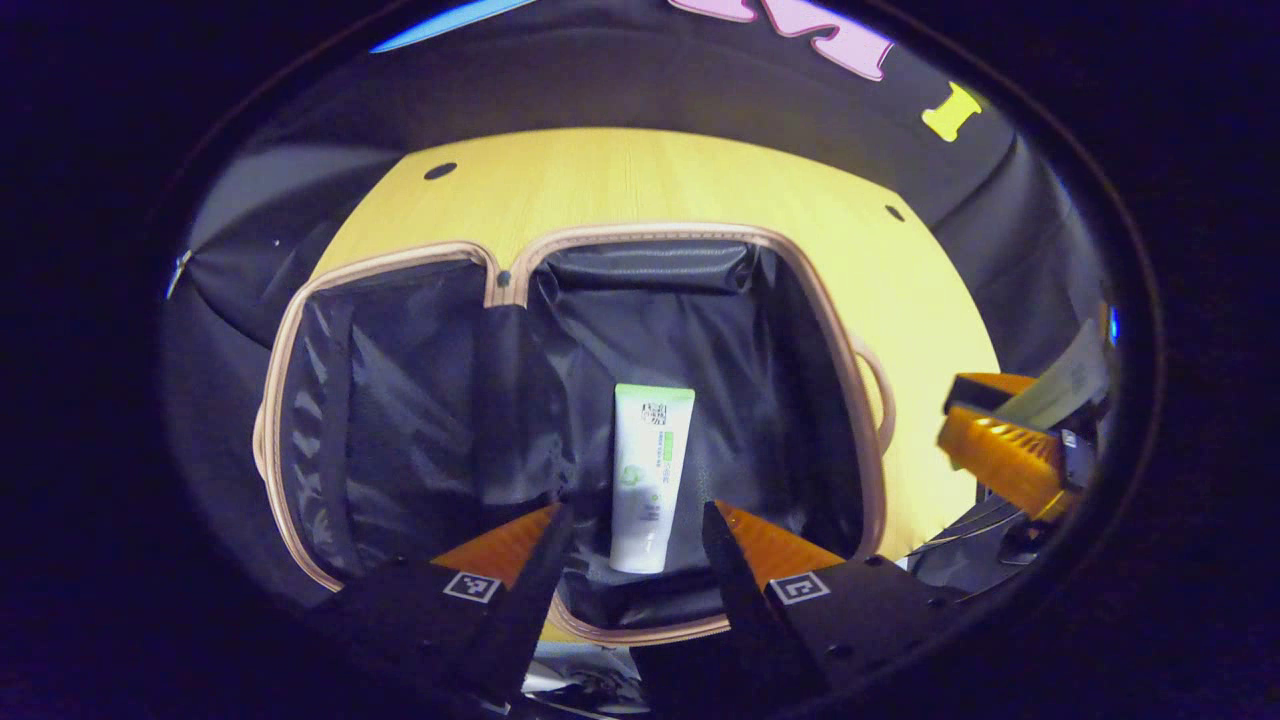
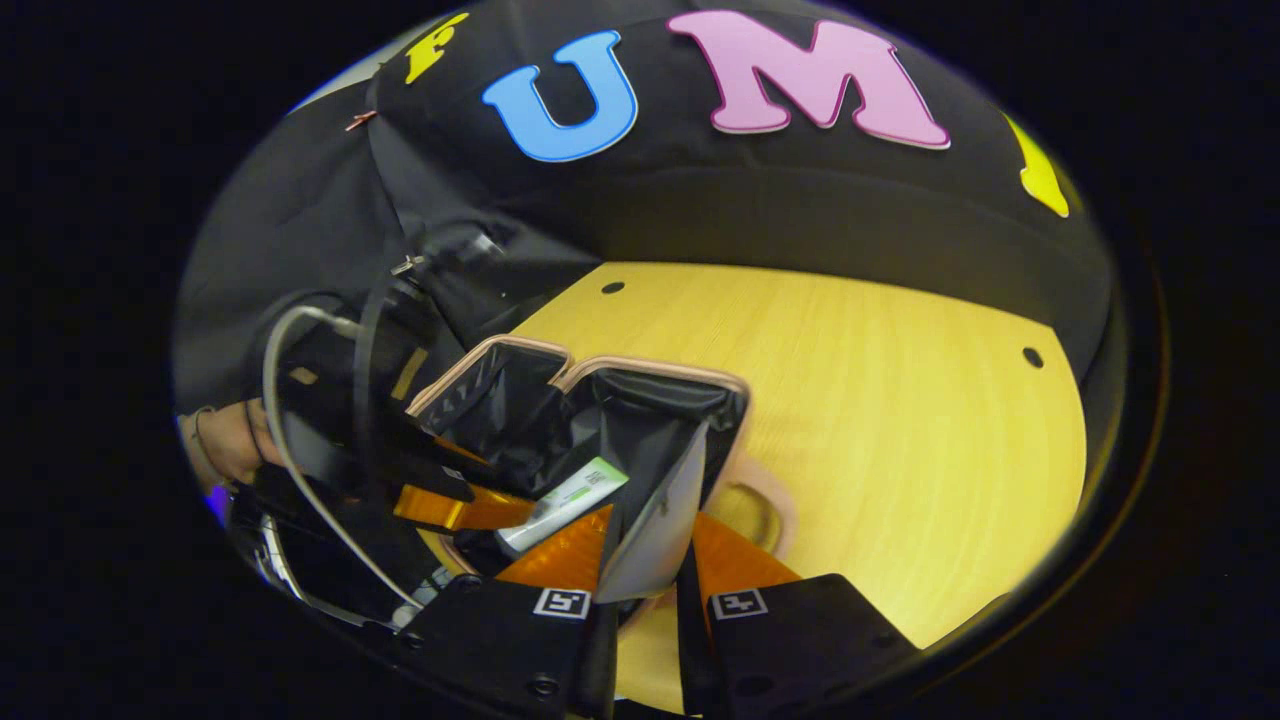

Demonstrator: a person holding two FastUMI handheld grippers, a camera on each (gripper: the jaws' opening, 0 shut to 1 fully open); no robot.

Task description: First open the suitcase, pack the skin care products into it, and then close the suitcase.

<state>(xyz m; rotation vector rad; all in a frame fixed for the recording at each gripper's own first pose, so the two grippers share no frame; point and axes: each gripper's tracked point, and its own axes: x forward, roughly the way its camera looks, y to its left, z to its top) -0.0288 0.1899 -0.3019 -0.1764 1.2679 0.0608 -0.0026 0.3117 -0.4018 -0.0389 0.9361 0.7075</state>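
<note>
**Suitcase open, one tube in, a second item on its way**

The suitcase (image 1: 400, 420) is lying open on the wooden table (image 1: 620, 180), both dark-lined halves facing up, so the opening step is done. A white tube with a green cap (image 1: 650, 480) is already lying inside the right-hand half, on the lining. The left gripper (image 1: 635, 550) is hovering over it with its fingers spread apart, one on each side of the tube and not touching it, which suggests the tube is simply sitting where it belongs. Packing looks partly done, and closing the suitcase is still to come.

The right gripper view is adding what the left gripper view is barely catching at its edge: the right gripper (image 2: 645, 565) is pinching a flat grey packet (image 2: 655, 530) between its fingers, holding it just above the suitcase's near rim (image 2: 650, 370) beside the carry handle (image 2: 765, 510). That view is also showing the white tube from the side and the person's hand (image 2: 225, 450) behind the left gripper. The left gripper view is giving the clear look into both halves; whether more products are waiting elsewhere cannot be told.
</note>
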